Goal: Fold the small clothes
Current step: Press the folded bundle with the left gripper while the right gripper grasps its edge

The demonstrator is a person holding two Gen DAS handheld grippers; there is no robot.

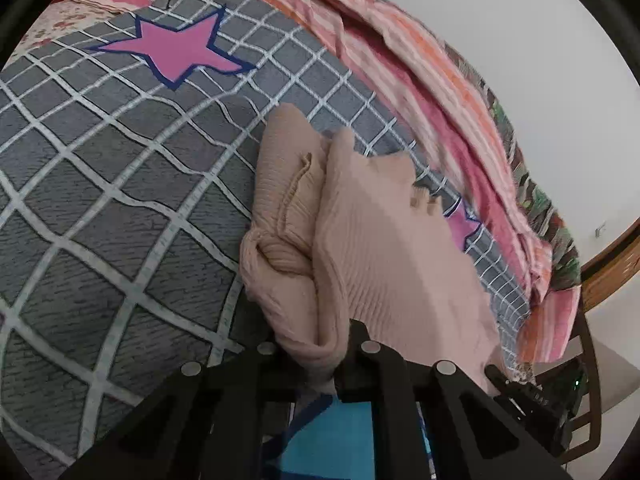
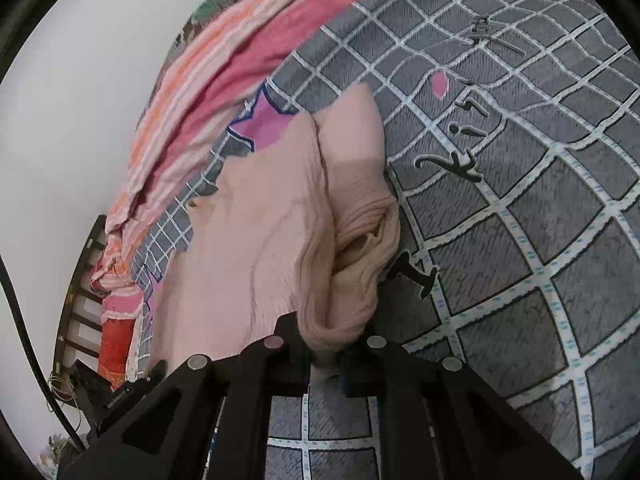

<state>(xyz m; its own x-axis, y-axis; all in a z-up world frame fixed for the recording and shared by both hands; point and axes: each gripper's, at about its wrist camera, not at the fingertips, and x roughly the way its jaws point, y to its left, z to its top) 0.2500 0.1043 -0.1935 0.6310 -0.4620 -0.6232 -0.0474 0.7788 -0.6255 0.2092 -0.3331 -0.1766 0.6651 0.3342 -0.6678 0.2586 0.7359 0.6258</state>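
A pale pink ribbed knit garment (image 1: 376, 232) lies bunched on the grey checked bedspread (image 1: 100, 208). My left gripper (image 1: 320, 354) is shut on a folded edge of it, the cloth pinched between the black fingers. In the right wrist view the same pink garment (image 2: 260, 240) spreads away to the left, and my right gripper (image 2: 326, 350) is shut on another bunched edge. Both pinched edges rise in thick folds just ahead of the fingers. The fingertips themselves are hidden by the cloth.
A pink star print (image 1: 176, 50) marks the bedspread. A rumpled pink and orange striped blanket (image 1: 420, 80) runs along the bed's far side by the white wall. A wooden bed frame (image 1: 612, 264) curves at the edge. The other gripper's body (image 1: 536, 400) shows at lower right.
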